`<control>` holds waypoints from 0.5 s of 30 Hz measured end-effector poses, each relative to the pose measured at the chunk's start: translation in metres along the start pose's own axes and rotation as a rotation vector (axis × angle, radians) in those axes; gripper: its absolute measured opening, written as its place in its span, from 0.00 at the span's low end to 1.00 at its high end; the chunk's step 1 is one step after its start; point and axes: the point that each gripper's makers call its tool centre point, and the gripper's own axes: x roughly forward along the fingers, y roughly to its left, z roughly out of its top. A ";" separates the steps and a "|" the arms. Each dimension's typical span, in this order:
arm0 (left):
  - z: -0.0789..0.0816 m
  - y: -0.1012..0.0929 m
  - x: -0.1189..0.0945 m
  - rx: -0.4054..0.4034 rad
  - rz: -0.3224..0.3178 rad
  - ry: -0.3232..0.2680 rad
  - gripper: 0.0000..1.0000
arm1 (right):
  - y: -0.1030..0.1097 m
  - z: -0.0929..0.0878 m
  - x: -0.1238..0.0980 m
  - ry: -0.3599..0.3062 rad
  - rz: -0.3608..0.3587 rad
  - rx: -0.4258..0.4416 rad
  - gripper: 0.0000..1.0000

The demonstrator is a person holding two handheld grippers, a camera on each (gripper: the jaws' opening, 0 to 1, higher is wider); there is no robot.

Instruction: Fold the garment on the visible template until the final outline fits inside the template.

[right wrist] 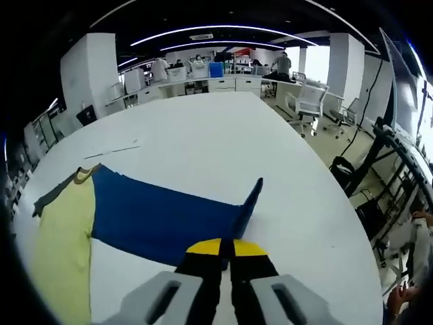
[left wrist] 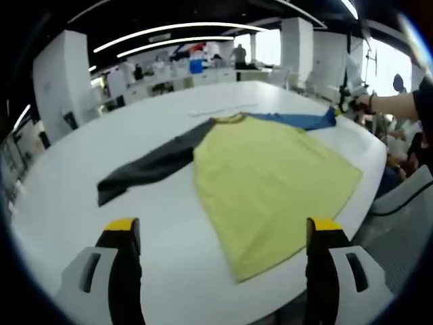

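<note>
One large white oval worktop (left wrist: 169,122) fills the middle of an open office, with white pillars, desks and several people standing far behind it.

One garment (left wrist: 270,183) lies spread flat on the worktop: a shirt with a yellow-green body and two sleeves of different colours. In the left gripper view, one dark grey sleeve (left wrist: 152,166) stretches out to the left, and one blue sleeve (left wrist: 301,120) stretches toward the far right edge of the worktop. The shirt's hem lies near the worktop's near edge.

In the right gripper view, the blue sleeve lies flat across the worktop, and its cuff end (right wrist: 249,203) rises off the surface.

The right gripper (right wrist: 226,248) has its two yellow-tipped fingers pressed together, clenched on the blue sleeve at that raised end.

The left gripper (left wrist: 223,233) hovers over the near edge of the worktop with its two yellow-tipped fingers spread wide apart, released and grasping nothing; the shirt's hem shows between them.

One thin pale strip (left wrist: 223,108) lies on the worktop beyond the collar.
</note>
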 end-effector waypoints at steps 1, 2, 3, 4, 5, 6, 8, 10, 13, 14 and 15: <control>0.000 0.000 0.000 0.003 0.002 0.002 0.99 | 0.005 0.001 -0.001 -0.002 0.006 -0.005 0.00; 0.000 0.000 -0.001 0.006 0.001 0.000 0.99 | 0.003 0.003 0.001 -0.005 0.019 -0.008 0.00; 0.000 0.000 -0.001 0.006 0.000 -0.002 0.99 | 0.007 0.004 0.001 -0.009 0.029 -0.010 0.00; 0.001 0.000 -0.001 0.003 -0.002 -0.004 0.99 | 0.015 0.006 -0.001 -0.011 0.040 -0.022 0.00; 0.001 -0.001 -0.001 0.000 -0.004 -0.006 0.99 | 0.019 0.007 -0.001 -0.011 0.045 -0.026 0.00; 0.001 -0.001 -0.001 -0.001 -0.004 -0.006 0.99 | 0.023 0.008 -0.002 -0.012 0.054 -0.034 0.00; 0.001 0.000 -0.002 -0.002 -0.003 -0.009 0.99 | 0.036 0.010 -0.005 -0.007 0.075 -0.052 0.00; 0.000 0.000 -0.002 -0.002 -0.005 -0.008 0.99 | 0.044 0.012 -0.006 -0.011 0.086 -0.059 0.00; 0.000 -0.003 -0.003 0.000 -0.015 -0.006 0.99 | 0.063 0.015 -0.009 -0.015 0.119 -0.060 0.00; 0.000 -0.003 -0.003 -0.002 -0.016 -0.006 0.99 | 0.071 0.015 -0.011 -0.016 0.125 -0.063 0.00; 0.000 -0.003 -0.003 -0.003 -0.017 -0.007 0.99 | 0.076 0.015 -0.011 -0.013 0.134 -0.063 0.00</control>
